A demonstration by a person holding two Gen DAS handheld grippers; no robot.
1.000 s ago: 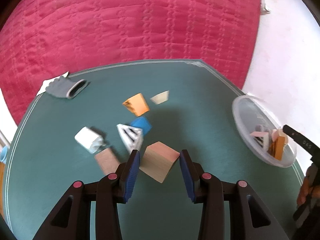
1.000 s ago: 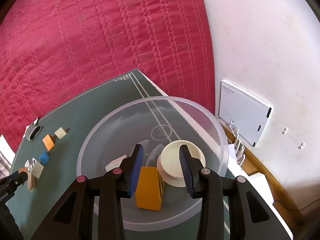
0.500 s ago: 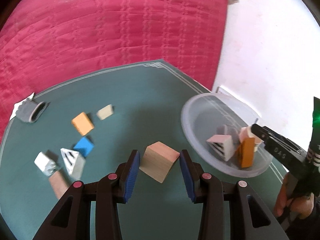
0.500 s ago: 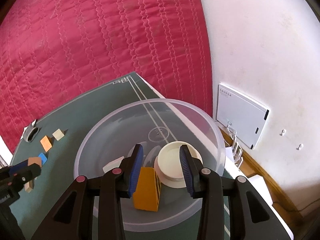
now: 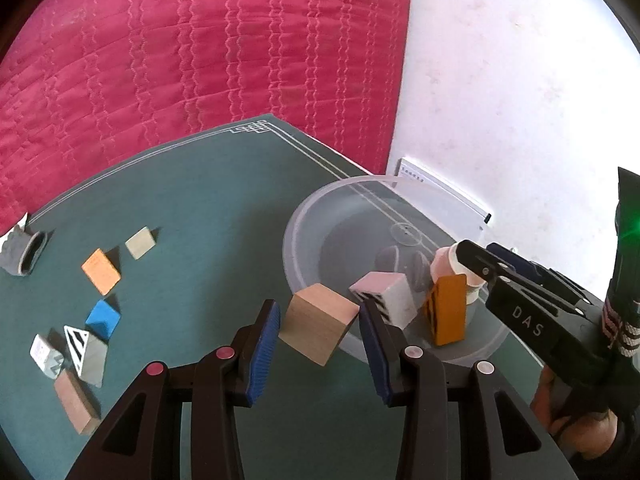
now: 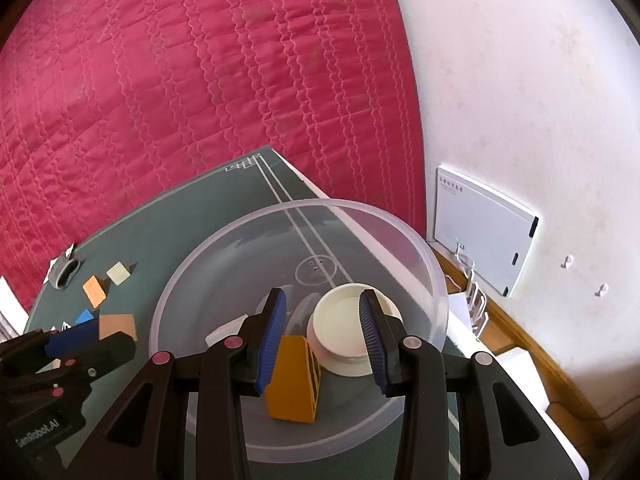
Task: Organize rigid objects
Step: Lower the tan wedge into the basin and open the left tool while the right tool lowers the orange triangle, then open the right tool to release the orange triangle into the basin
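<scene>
Now the left gripper (image 5: 318, 326), its pads clamped on the wooden cube (image 5: 320, 328), has carried it across the green table (image 5: 200, 208) from the loose pile to the near rim of the clear bowl (image 5: 308, 216). A second ago the bowl sat far off at 3 o'clock in the left wrist view; at this moment its rim lies just behind the cube, filling the view from 1 to 3 o'clock. The cube hangs tilted, one corner down, above the table and right at the rim, not yet over the bowl's floor. The right gripper (image 6: 322, 338) has kept its place over the bowl; its jaws stand a little apart with nothing pressed between them, the yellow wedge (image 6: 294, 380) leaning below the left pad and the white cup (image 6: 344, 332) behind. Also in the bowl is a striped grey block (image 5: 386, 298). Left at 9 o'clock on the table are an orange block (image 5: 101, 271), a beige block (image 5: 140, 242), a blue wedge (image 5: 103, 317), a striped wedge (image 5: 86, 354), a patterned white block (image 5: 46, 356) and a brown slab (image 5: 78, 406). So one more piece is about to join the sorted ones, I judge; a short push forward should put it over the bowl before release, though the striped block and right gripper crowd the landing spot.
</scene>
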